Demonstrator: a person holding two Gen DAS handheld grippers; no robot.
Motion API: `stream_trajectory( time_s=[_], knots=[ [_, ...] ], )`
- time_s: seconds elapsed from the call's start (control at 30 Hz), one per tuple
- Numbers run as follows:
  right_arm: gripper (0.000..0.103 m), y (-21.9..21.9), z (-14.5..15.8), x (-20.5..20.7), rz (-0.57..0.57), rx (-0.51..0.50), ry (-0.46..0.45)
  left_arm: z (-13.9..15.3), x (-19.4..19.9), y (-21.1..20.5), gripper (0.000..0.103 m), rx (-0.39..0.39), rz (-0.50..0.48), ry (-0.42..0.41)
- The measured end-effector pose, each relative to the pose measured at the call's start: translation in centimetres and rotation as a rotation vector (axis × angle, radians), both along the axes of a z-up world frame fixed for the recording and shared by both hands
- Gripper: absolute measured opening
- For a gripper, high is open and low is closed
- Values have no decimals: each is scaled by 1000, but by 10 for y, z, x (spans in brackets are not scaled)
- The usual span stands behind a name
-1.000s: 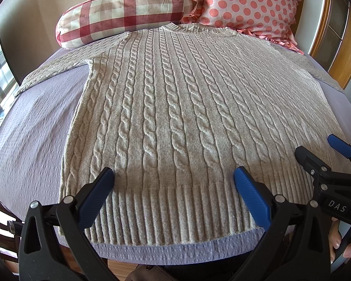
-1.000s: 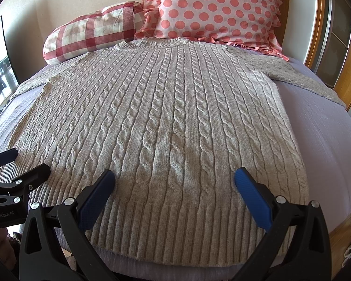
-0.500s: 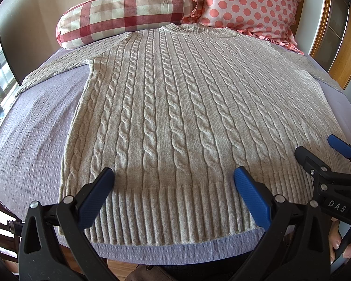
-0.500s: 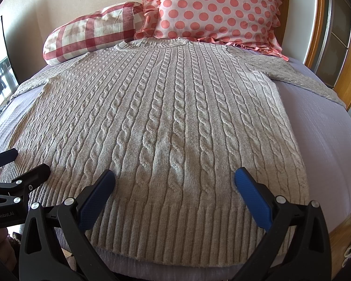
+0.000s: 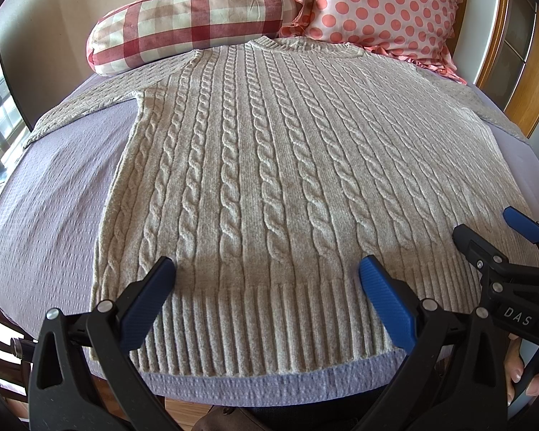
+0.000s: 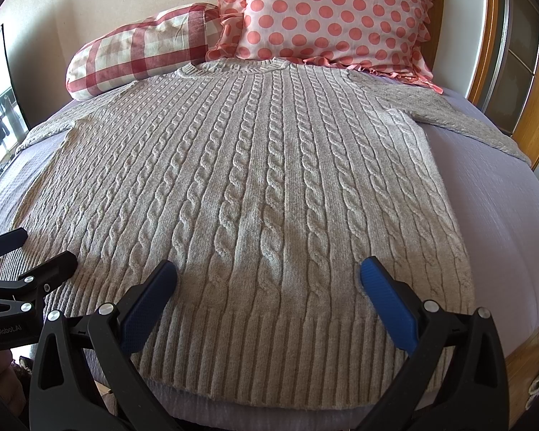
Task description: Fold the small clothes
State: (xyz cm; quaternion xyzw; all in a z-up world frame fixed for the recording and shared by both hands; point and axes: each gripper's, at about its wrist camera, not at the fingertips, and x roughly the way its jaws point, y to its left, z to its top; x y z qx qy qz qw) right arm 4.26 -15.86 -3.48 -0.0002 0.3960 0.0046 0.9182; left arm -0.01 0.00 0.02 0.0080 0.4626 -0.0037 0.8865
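Bedspread (image 5: 50,215) carries flat sweater (image 5: 287,179), hem beneath both gaping tongs (image 5: 266,280).

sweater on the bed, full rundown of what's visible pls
The beige cable-knit sweater lies flat and unfolded, front up, on the lilac textured bedspread. Vertical twisted cables run down the body to a ribbed hem nearest the cameras. The ribbed round collar meets the red-and-cream checked bolster pillow and pink polka-dot ruffled pillow. Both sleeves spread outward. The left hand-held gripper and right hand-held gripper hover open above the hem.
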Motion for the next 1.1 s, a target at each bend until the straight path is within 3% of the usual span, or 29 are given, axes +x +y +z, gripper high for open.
stream_trajectory(
  time_s=[0.43,0.63,0.7,0.8,0.87,1.03,1.1],
  knots=[
    [102,0,0,0,0,-1,-1,0,0,0,101,0,0,-1],
    [102,1,-15,-3,4,4,-10,0,1,0,101,3,-5,3],
    [102,-9,-16,-4,-7,52,-16,0,2,0,101,5,-12,5],
    [102,-62,14,4,-138,109,-109,3,3,-2,101,11,-32,6],
    [102,-125,43,13,-278,167,-171,6,7,-1,101,17,-51,4],
    [101,-286,58,64,-625,342,-123,30,13,12,101,-59,-68,-145],
    [79,-344,50,83,-754,401,-91,40,22,19,101,-96,-66,-205]
  ],
)
